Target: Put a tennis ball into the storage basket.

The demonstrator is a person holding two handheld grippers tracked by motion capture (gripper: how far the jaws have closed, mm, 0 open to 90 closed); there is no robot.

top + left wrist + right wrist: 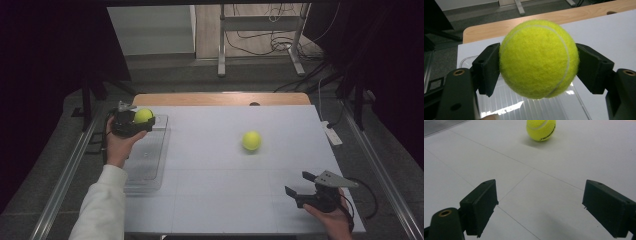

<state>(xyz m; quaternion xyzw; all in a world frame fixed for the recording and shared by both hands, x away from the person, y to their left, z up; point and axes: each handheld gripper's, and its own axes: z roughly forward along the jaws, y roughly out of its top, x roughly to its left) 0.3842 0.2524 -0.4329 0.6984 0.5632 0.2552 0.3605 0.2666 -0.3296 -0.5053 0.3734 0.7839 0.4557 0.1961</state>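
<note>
A tennis ball [143, 116] sits clamped between the two black jaws of the left gripper [134, 122], which the person's left hand [118, 145] holds up above the far end of a clear plastic tray [145, 170]. In the left gripper view the held tennis ball [539, 59] bulges out past both jaws, one pad pressed against each side of it, its white seam curving over the top and down the side. Directly beneath this gripper lies the ribbed floor of the tray [529, 107], and beyond the ball are the white surface of the bench [609, 32] and its bare wooden far edge [484, 31].

A second tennis ball [251, 140] rests free on the white bench [220, 200], well apart from both grippers, out ahead of the right gripper [300, 183]. That gripper is held low over the near part of the bench by the person's right hand [332, 220], with its jaws spread wide and nothing between them; a grey three-cornered plate [334, 179] tops it. In the right gripper view the loose ball [540, 129] lies on the bench surface [574, 160] far in front of the jaws, slightly toward the left jaw's side, with dark lettering on its lower face that is too small to read. Thin seam lines cross the white surface between the jaws and the ball.

A white sleeve [102, 205] covers the left forearm.
</note>
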